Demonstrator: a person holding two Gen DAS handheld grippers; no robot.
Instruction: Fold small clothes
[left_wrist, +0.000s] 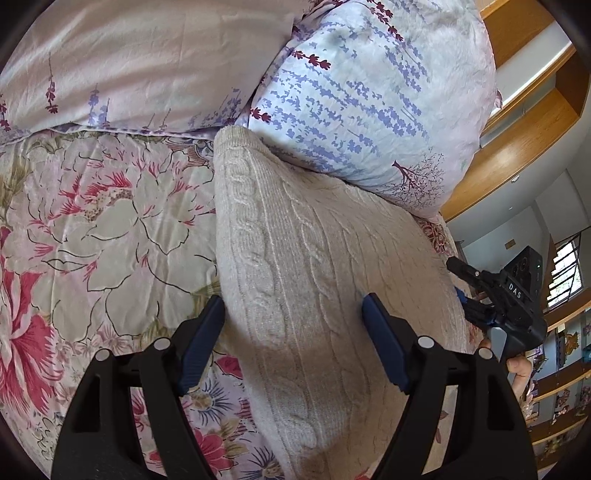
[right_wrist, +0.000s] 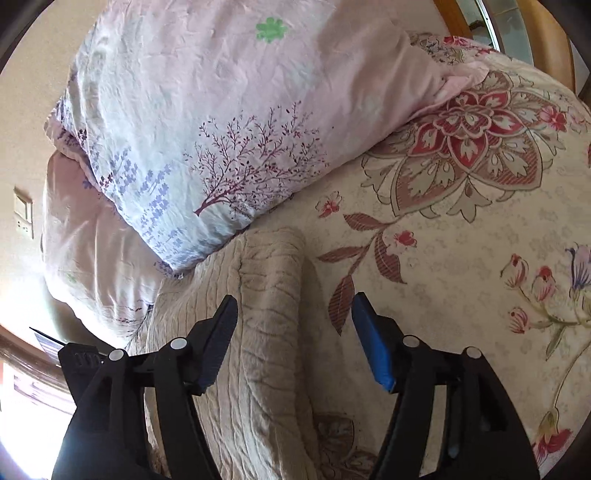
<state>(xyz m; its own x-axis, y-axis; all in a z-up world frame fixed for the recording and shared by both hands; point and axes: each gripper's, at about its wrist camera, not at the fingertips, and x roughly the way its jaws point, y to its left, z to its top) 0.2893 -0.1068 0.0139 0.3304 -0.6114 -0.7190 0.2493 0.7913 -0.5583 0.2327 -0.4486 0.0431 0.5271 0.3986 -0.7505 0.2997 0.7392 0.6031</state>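
A cream cable-knit sweater lies folded into a long strip on the floral bedspread, its far end against a pillow. My left gripper is open, its jaws astride the sweater's near part, holding nothing. The right gripper shows at the right edge of the left wrist view, beside the sweater's right side. In the right wrist view my right gripper is open over the sweater's right edge, with the bedspread to its right.
Two pillows with lavender print lie at the head of the bed, the nearer one resting on the sweater's far end. A wooden headboard and shelves stand at the right.
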